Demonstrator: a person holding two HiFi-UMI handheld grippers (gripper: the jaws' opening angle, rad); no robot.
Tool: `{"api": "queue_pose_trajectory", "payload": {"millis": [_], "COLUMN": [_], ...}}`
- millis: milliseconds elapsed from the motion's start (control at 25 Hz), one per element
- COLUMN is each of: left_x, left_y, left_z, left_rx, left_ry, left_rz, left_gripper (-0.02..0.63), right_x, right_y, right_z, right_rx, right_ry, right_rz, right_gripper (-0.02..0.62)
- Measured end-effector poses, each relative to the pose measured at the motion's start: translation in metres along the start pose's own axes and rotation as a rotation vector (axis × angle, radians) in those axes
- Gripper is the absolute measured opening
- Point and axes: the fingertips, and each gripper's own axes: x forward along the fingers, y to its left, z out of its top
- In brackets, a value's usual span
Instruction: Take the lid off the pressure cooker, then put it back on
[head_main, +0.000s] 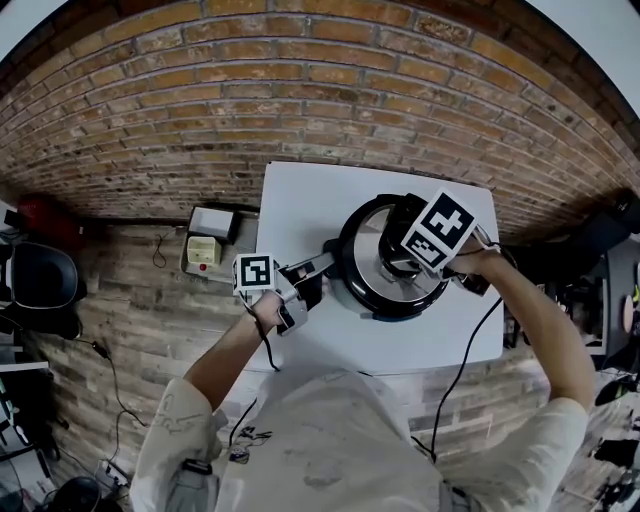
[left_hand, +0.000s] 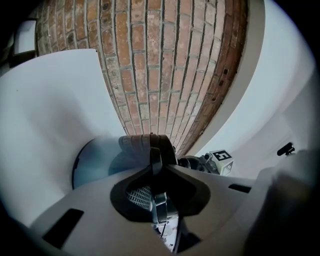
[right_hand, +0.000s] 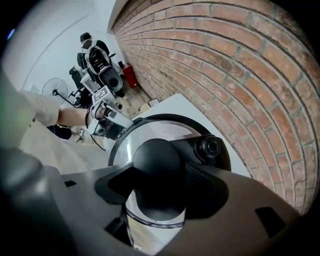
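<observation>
The steel pressure cooker (head_main: 352, 285) stands on a white table (head_main: 300, 200), its lid (head_main: 370, 275) resting on the pot. From the left, my left gripper (head_main: 305, 280) lies level and is shut on the cooker's side handle (left_hand: 147, 142), which runs between its jaws. From above, my right gripper (head_main: 410, 255) points down over the lid's middle. In the right gripper view its jaws are shut on the round black lid knob (right_hand: 159, 165). Beside the knob sits the black valve (right_hand: 207, 146) on the shiny lid (right_hand: 150, 132). The left gripper (right_hand: 107, 120) shows beyond the lid.
A brick wall runs behind the table. On the floor to the left lie a small box with a red button (head_main: 208, 245) and cables. A black chair (head_main: 40, 285) stands at the far left. Equipment and a fan (right_hand: 55, 90) stand beyond the table.
</observation>
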Motion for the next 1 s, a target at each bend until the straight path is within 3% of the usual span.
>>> {"api": "queue_pose_trajectory", "payload": {"millis": [640, 1000], "left_x": [0.0007, 0.0004], "left_y": [-0.0027, -0.0012], "left_z": [-0.0004, 0.0002], "left_rx": [-0.022, -0.021], "left_ry": [-0.014, -0.016], "left_rz": [-0.019, -0.012], "left_gripper": [0.067, 0.067], "right_x": [0.0023, 0.0011], "right_y": [0.0024, 0.0021], "right_z": [-0.0015, -0.0003], "right_rx": [-0.072, -0.093], "right_ry": [0.062, 0.038], "right_rz": [0.011, 0.015], "right_gripper": [0.298, 0.293]}}
